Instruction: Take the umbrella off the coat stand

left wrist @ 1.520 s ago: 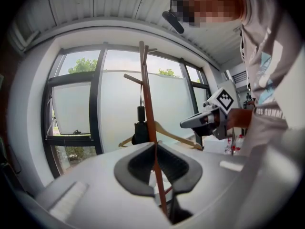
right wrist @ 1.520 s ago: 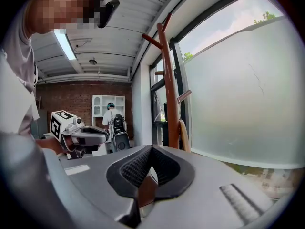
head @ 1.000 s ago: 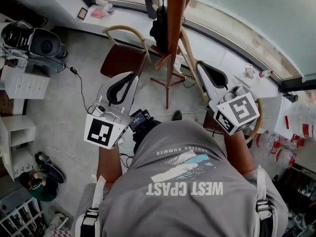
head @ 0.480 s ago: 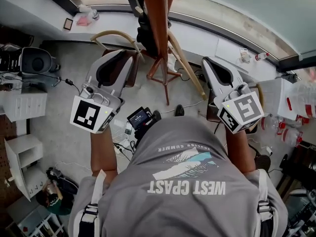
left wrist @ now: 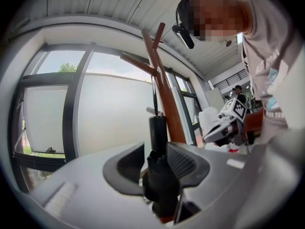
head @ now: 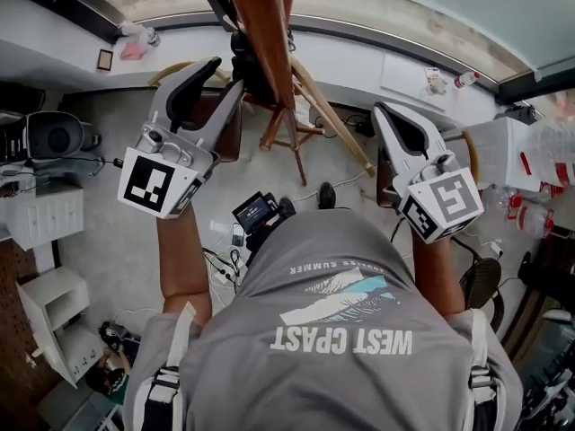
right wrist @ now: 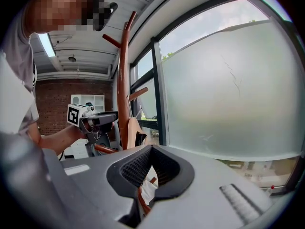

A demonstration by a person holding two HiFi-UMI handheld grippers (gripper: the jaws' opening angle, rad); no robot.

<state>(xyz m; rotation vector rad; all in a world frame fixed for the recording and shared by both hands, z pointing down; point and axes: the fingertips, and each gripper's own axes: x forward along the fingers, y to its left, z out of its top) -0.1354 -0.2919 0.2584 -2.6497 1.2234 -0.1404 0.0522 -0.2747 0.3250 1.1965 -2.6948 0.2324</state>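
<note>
A black folded umbrella (head: 246,59) hangs against the brown wooden coat stand (head: 268,21) by the window. In the left gripper view the umbrella (left wrist: 157,173) stands upright between the two jaws, in front of the stand (left wrist: 167,106). My left gripper (head: 226,72) is level, its jaws are opening, and a gap shows beside the left pad. My right gripper (head: 384,113) hangs to the right of the stand with jaws together and nothing in them. Its own view shows the stand (right wrist: 124,75) and the left gripper (right wrist: 101,119) beyond.
A chair with a brown seat (head: 225,126) and curved wooden back (head: 176,65) stands under the left gripper. A black bin (head: 54,136) and white shelves (head: 43,215) are at the left. Cables and a small device (head: 255,212) lie on the floor. Bottles (head: 544,171) stand at the right.
The left gripper has moved forward to the coat stand and its jaws have spread around the umbrella. The right gripper has shifted slightly and stays shut.
</note>
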